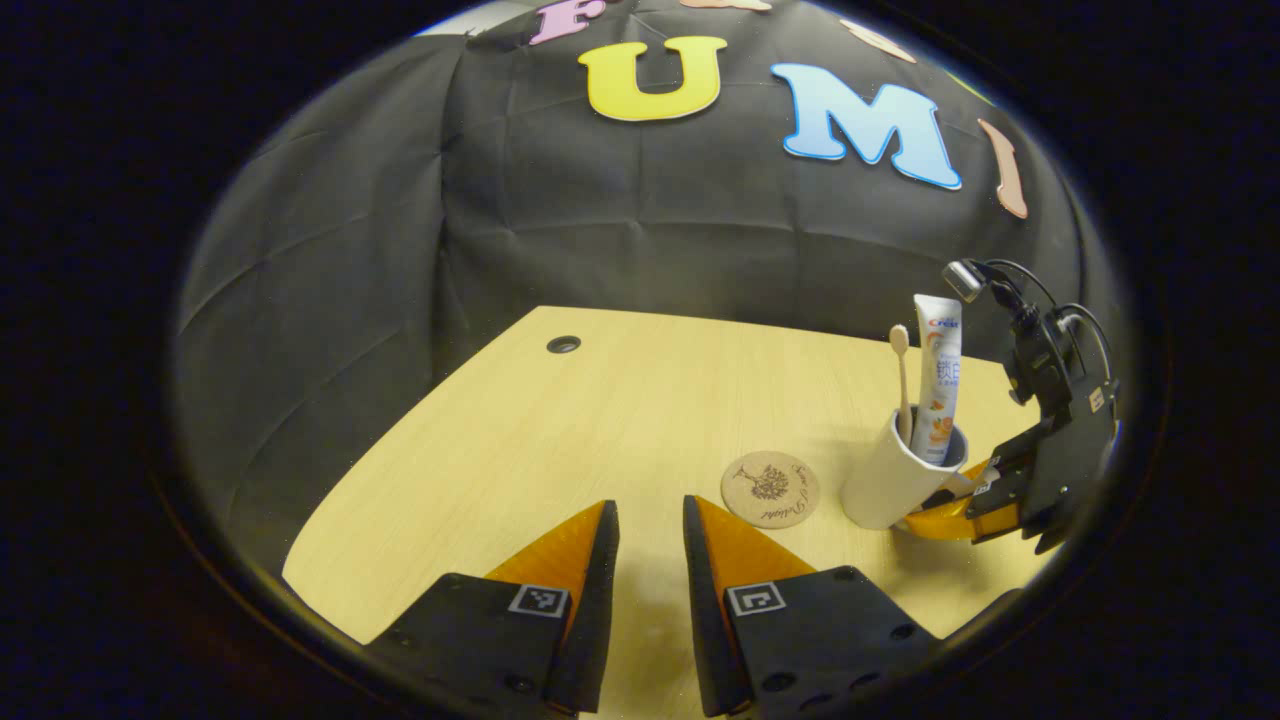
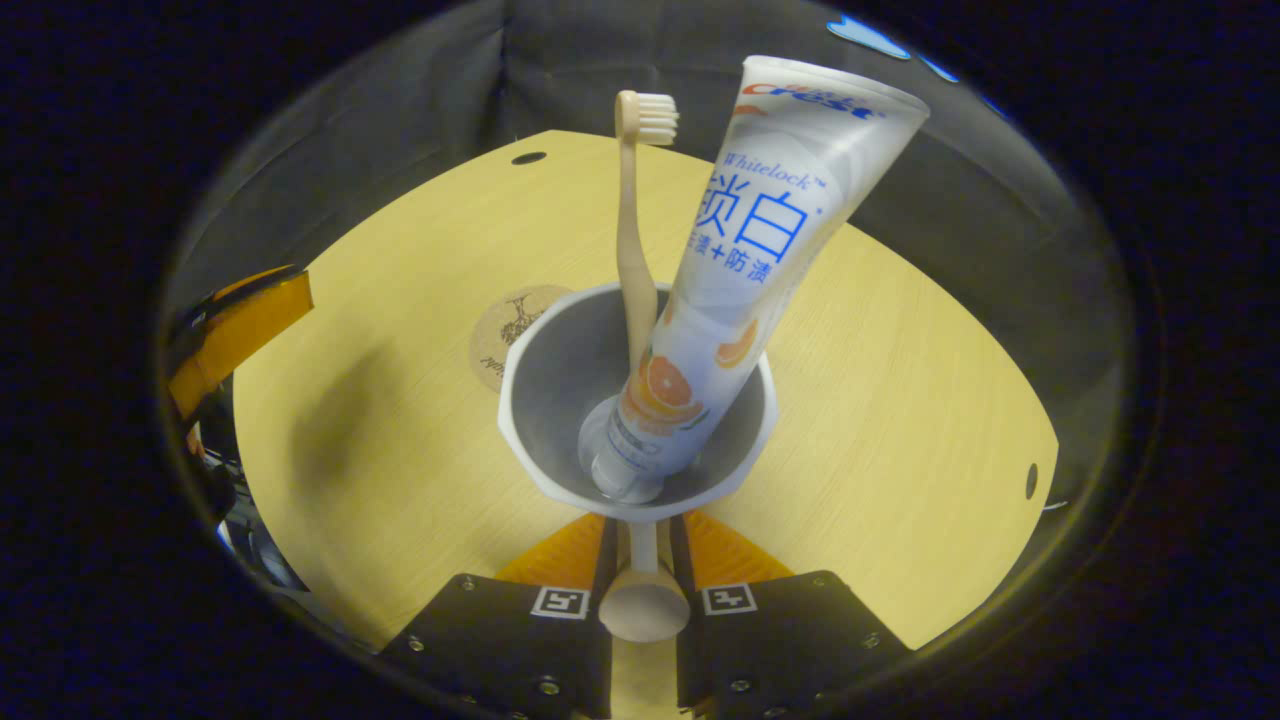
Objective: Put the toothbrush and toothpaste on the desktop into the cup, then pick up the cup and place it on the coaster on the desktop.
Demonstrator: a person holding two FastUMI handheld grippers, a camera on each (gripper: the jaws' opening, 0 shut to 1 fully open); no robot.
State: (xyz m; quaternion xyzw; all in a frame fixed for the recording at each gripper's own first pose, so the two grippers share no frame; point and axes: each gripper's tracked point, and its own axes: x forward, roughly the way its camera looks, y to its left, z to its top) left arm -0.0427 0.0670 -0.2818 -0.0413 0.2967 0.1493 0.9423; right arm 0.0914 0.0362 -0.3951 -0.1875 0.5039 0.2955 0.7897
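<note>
Beige toothbrush (image 2: 632, 220) and white toothpaste tube (image 2: 735, 260) stand in white cup (image 2: 560, 375); right gripper (image 2: 640, 560) clamps cup handle; left gripper (image 1: 650, 530) slightly apart, empty; round cork coaster (image 1: 769, 488) beside cup awaits

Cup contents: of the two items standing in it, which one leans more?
The toothpaste tube: it tilts markedly toward the cup rim, cap end down, while the slim toothbrush beside it stands nearly upright, bristles up.

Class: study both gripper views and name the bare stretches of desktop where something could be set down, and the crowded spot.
Bare desktop runs from the cable hole down to the left gripper, left of the coaster. Crowded: the cup with toothbrush and toothpaste, held by its handle in the right gripper, beside the coaster.
</note>
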